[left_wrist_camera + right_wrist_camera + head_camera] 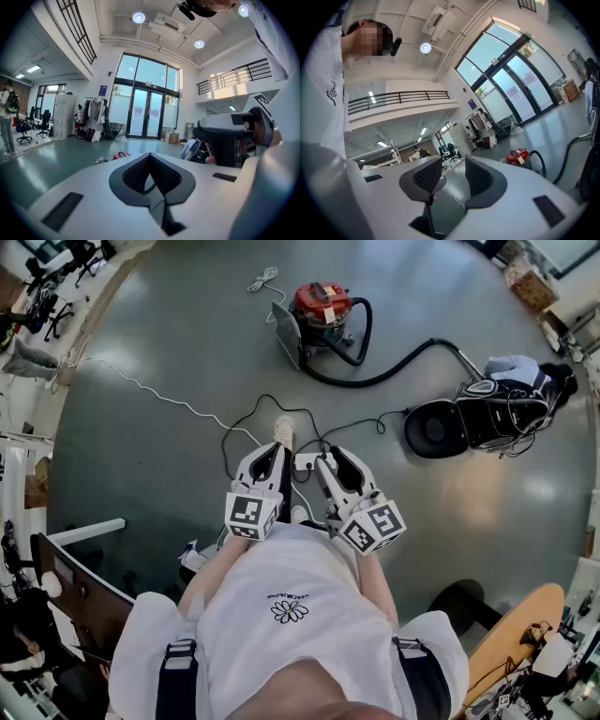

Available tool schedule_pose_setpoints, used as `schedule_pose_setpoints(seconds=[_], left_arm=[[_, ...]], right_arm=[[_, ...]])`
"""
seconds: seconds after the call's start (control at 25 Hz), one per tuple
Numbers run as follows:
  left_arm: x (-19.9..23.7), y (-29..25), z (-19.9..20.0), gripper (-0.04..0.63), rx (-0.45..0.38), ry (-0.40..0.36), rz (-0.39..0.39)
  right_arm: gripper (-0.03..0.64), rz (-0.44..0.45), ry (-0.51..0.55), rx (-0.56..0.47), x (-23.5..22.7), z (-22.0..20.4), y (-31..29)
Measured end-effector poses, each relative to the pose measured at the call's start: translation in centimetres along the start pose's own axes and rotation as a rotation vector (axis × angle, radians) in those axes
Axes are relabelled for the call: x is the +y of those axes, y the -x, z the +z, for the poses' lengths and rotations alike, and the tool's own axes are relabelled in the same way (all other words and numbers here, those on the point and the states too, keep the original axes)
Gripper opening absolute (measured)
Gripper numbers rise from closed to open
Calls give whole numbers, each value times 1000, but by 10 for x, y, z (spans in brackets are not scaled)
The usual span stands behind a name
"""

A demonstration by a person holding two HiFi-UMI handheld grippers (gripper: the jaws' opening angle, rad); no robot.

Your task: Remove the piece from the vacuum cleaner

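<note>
Approach stage, standing well short of the red vacuum cleaner (323, 310) on the floor (178, 343), left gripper (273, 456) jaws pressed together, right gripper (330, 458) jaws spread and empty; next, likely closing in toward its hose (367, 326).

Left gripper (265, 468) fingers together, right gripper (330, 468) fingers apart, both empty.

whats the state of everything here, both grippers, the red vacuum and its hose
left gripper: shut, empty
right gripper: open, nothing between the jaws
red vacuum: upright on the floor, untouched, well ahead of both grippers
black hose: lying curved on the floor, one end at the vacuum
</note>
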State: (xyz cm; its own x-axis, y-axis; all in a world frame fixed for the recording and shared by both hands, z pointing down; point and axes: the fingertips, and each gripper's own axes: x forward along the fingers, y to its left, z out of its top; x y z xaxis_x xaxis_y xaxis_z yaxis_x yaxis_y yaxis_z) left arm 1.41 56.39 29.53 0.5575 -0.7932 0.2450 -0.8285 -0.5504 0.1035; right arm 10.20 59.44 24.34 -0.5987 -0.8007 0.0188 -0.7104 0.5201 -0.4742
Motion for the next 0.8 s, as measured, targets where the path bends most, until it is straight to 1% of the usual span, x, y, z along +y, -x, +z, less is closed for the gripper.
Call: schedule_pose_setpoints(seconds=[0.12,0.24,0.32,0.4,0.44,0.52,0.6,0.68,0.76,0.8], left_arm=[[32,-37,-2,5,-9,28,5],[71,-92,-1,5,-2,61,11],[100,-130,10,5,-2,84,13],[129,-171,27,5,-7,89,4],[146,-194,39,5,-15,87,-2],[183,-232,65,5,-34,87,-7],[213,-266,87,5,-51,87,-12],[239,-299,107,5,-74,73,-21],[262,-325,124,5,-91,55,-17],[271,-333,130,5,-94,54,-6]], right_arm=[[140,3,-62,-19,-24,5,-34],[140,-25,-78,-9,-59,9,-77],[140,-22,-128,-7,-81,19,-112],[140,3,-188,-21,-104,40,-156],[140,9,-194,-33,-117,53,-182],[138,-13,-153,-60,-139,82,-230],[138,-59,-106,-85,-164,106,-269],[138,-107,-87,-110,-191,126,-304],[137,-146,-55,-111,-212,139,-333],[113,-163,-36,-97,-219,142,-344]])
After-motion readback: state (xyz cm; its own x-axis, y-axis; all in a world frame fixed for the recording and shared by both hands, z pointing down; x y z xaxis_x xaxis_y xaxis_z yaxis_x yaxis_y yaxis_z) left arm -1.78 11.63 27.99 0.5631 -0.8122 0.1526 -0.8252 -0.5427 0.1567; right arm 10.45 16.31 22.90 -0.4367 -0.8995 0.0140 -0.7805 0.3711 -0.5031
